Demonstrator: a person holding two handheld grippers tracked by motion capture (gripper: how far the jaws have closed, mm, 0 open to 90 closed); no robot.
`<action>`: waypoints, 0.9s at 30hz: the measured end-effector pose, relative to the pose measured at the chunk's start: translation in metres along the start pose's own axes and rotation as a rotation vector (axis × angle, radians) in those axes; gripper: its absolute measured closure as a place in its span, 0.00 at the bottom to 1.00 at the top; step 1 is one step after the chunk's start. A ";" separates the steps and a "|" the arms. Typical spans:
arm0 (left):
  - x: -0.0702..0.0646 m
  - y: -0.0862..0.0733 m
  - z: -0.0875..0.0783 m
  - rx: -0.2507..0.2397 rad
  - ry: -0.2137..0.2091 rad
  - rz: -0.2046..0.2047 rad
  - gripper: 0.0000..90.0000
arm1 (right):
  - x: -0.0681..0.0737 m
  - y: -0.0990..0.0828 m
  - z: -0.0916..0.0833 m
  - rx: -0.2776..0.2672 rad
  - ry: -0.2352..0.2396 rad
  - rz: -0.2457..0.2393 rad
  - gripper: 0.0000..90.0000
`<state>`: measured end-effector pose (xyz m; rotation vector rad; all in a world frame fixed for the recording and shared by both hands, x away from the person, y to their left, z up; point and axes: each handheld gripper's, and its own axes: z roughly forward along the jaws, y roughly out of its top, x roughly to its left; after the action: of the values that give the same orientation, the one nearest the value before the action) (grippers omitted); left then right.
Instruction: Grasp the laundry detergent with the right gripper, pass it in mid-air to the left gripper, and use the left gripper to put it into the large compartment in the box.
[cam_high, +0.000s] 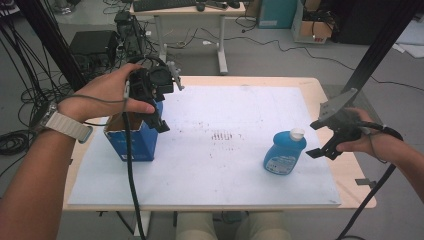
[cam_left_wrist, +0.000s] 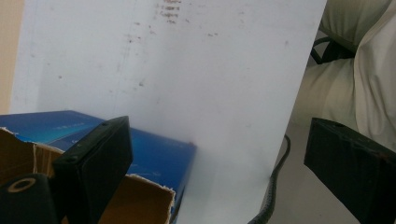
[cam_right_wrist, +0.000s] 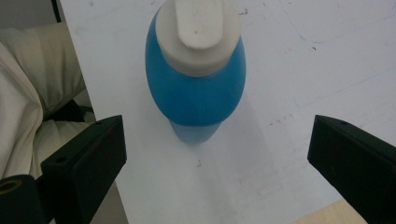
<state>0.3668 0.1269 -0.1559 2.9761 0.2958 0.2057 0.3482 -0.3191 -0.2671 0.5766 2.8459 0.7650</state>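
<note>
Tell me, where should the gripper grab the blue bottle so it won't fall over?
Probably around the wide blue belly of the blue bottle, just below its white cap. The bottle stands upright on the white board, and the right gripper waits open beside it, nothing between its jaws. Coming in level from that side, it could close on the flatter front and back faces; the cap looks too small and smooth.

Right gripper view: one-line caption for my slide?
Open right gripper poised above the upright blue bottle with white cap on the white board.

No legible text anywhere. Label on the blue bottle (cam_high: 284, 153) too small and blurred to read; faint print on the blue box (cam_high: 134, 142) likewise unreadable.
</note>
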 end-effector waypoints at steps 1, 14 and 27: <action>0.000 0.000 0.000 0.000 -0.001 -0.001 0.09 | 0.000 -0.001 0.001 -0.003 0.000 0.004 0.05; -0.001 -0.001 0.002 -0.006 -0.001 -0.004 0.09 | -0.002 -0.012 0.010 -0.056 0.013 -0.009 0.06; 0.000 -0.002 0.001 -0.002 0.001 -0.011 0.09 | -0.005 -0.024 0.019 -0.109 0.009 -0.015 0.06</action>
<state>0.3666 0.1283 -0.1576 2.9721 0.3117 0.2055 0.3495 -0.3318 -0.2951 0.5375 2.7916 0.9153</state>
